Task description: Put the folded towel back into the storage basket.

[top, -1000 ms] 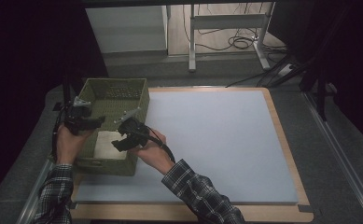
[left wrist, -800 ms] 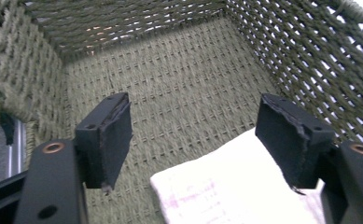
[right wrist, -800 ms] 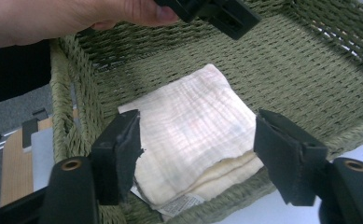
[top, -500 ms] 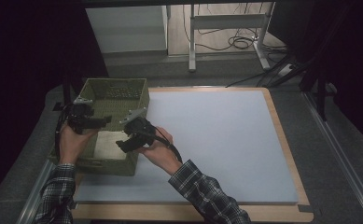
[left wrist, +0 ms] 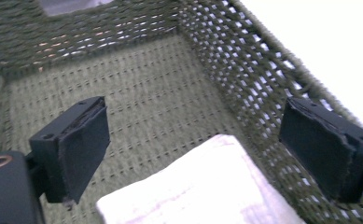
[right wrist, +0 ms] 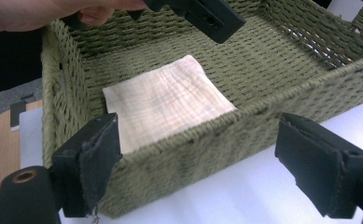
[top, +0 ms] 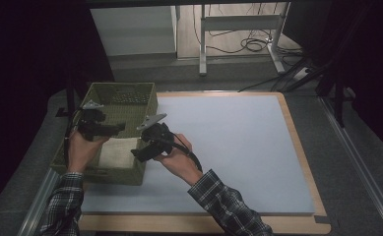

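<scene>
Both sets of jaws have just been opening and nothing sits between them now. We read that as the release: the folded cloth (top: 119, 153) lies flat on the floor of the woven basket (top: 144, 101), at its near end.

Left gripper (top: 111, 129) hangs over the basket, jaws wide. Since a second ago the right gripper (top: 141, 153) has backed out over the right-hand wall, also wide open and empty.

The cloth is roughly square, so no clear long axis; edges sit slightly skewed to the basket walls.

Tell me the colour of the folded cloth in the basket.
Cream-white cloth, clearest in the right gripper view.
</scene>
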Demonstrator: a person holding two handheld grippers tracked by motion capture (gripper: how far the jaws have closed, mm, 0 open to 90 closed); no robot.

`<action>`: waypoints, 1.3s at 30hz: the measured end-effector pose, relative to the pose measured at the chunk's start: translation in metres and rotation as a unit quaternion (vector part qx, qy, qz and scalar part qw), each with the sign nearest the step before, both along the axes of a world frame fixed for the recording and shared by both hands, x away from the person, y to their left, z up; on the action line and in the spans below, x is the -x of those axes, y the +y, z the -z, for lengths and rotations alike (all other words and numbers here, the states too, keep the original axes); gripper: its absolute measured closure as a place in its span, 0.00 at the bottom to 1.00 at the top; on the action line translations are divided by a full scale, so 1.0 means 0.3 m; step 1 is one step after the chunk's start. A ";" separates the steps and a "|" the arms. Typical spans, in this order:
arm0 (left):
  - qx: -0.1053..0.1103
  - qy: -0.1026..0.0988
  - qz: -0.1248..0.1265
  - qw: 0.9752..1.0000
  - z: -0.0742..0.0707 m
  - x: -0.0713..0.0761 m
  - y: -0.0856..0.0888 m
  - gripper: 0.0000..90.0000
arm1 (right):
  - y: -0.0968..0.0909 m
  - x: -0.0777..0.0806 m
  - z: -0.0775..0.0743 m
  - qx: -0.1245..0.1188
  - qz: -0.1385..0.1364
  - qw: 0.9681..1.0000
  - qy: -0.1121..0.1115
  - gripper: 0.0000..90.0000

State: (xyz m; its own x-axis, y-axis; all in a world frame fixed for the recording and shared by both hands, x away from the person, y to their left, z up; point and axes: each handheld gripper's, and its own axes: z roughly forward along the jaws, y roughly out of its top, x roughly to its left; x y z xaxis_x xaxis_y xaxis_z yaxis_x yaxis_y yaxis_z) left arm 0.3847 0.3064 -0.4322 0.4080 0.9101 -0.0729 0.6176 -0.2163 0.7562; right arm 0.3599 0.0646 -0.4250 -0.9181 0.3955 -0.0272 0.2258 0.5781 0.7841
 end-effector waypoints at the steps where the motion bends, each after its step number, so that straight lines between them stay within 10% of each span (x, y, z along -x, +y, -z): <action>1: 0.001 0.000 0.003 1.000 -0.002 0.000 -0.008 0.09 | -0.007 0.000 0.000 0.000 -0.001 1.000 0.000 0.14; 39: -0.033 -0.016 0.077 0.996 -0.079 -0.001 -0.319 0.00 | -0.369 0.002 0.053 0.010 0.026 1.000 0.014 0.06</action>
State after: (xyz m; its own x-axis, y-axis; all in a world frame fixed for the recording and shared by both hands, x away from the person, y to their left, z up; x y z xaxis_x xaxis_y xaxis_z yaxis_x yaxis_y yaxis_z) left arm 0.3850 0.2106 -0.4085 0.5451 0.8384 0.0004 0.5485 -0.3569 0.7562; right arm 0.3592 -0.0462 -0.4410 -0.8967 0.4425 -0.0107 0.2775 0.5809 0.7652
